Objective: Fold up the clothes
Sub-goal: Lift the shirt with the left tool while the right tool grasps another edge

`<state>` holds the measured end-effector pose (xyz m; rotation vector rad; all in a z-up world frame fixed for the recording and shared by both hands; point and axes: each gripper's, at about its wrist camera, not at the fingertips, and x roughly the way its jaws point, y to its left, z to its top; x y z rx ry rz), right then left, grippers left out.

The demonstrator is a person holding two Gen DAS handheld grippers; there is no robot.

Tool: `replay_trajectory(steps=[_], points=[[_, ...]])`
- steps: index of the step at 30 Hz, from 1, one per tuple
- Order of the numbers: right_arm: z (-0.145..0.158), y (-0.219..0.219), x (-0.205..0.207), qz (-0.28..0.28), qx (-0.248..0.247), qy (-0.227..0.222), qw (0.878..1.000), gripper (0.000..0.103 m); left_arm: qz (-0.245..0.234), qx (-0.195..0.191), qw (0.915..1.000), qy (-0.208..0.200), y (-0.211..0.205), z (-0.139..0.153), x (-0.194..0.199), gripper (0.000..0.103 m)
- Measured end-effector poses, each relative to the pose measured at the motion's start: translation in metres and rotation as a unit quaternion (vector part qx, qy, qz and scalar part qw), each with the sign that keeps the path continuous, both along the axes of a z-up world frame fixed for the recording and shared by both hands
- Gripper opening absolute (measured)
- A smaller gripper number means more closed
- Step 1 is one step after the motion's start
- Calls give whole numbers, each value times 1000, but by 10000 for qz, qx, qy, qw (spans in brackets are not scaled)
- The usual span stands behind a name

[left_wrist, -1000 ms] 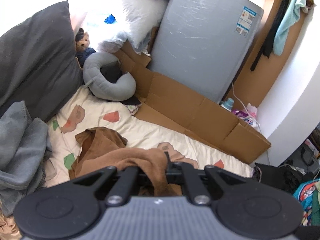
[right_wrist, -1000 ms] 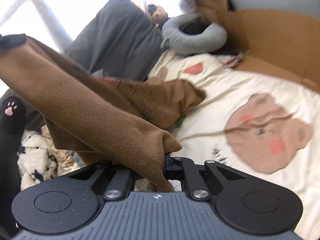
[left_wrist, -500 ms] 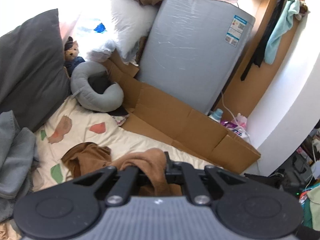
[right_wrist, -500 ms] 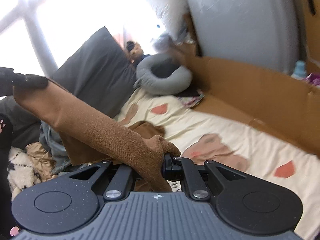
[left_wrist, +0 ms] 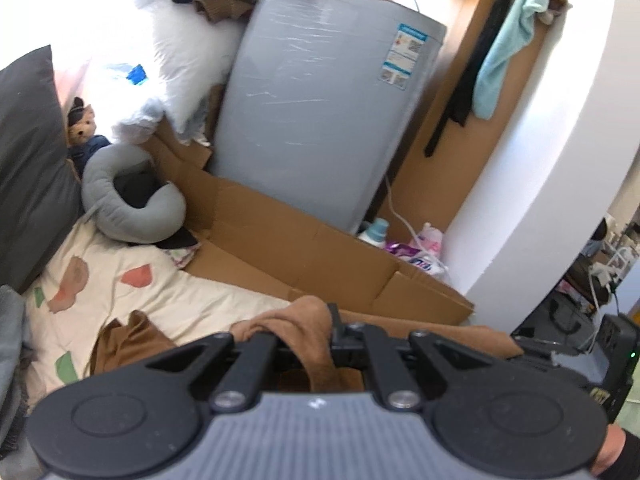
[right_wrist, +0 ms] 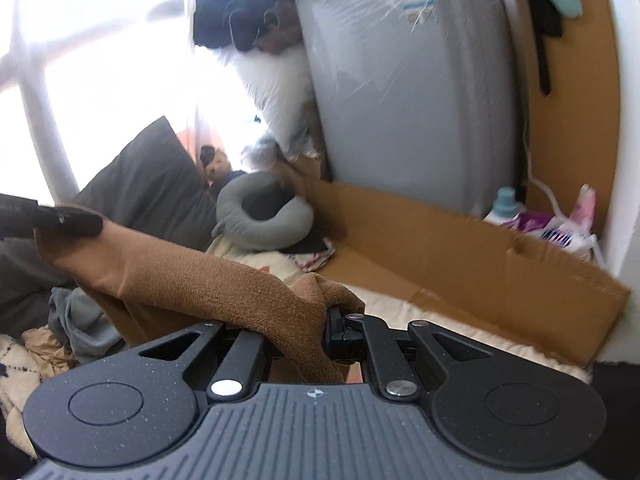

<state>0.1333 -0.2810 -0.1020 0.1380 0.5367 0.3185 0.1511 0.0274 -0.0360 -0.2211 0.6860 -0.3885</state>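
One brown knit garment (right_wrist: 208,280) is the thing being worked: it is lifted off the bed and stretched between two grippers. The right gripper (right_wrist: 326,320) pinches one bunched end of it, jaws pressed onto the cloth. The left gripper (left_wrist: 320,332) pinches another bunch of the same garment (left_wrist: 308,324), jaws likewise pressed together on it. In the left wrist view a loose part of the cloth lies crumpled on the cream patterned bedsheet (left_wrist: 192,296) below.

Only the right wrist view shows the garment as a taut band running to the left gripper's dark tip (right_wrist: 68,220) at the frame's left edge, along with a heap of grey and tan clothes (right_wrist: 72,320) under it. Only the left wrist view shows the label on the grey washing machine (left_wrist: 320,120), and two items hanging on the wooden panel: one mint towel (left_wrist: 504,60) and one black strap (left_wrist: 464,80).

Both views show one grey neck pillow (left_wrist: 120,204), one dark grey cushion (left_wrist: 28,152), one small teddy bear (left_wrist: 82,132), one flattened cardboard sheet (left_wrist: 304,256) along the bed's edge, and one detergent bottle (left_wrist: 374,232).
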Motion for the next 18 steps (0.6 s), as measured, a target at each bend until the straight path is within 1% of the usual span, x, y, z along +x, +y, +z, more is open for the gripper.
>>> replay_trajectory(steps=[6, 8, 11, 13, 15, 18], points=[[35, -16, -18, -102, -105, -252, 9996, 6, -163, -135, 9997, -83, -10, 13, -5, 4], [36, -20, -24, -116, -156, -212, 9996, 6, -247, -171, 9995, -104, -14, 15, -6, 4], [37, -27, -33, -136, -232, -151, 9995, 6, -414, -206, 9989, -35, -22, 10, -7, 4], [38, -32, -39, -150, -282, -111, 9994, 6, -511, -205, 9985, 75, -28, 1, -6, 4], [39, -36, -45, -163, -333, -67, 9993, 6, -580, -218, 9977, 267, -33, -13, -3, 4], [18, -40, -49, -189, -400, 205, 9988, 6, -658, -233, 9956, 620, -39, -39, 4, 4]])
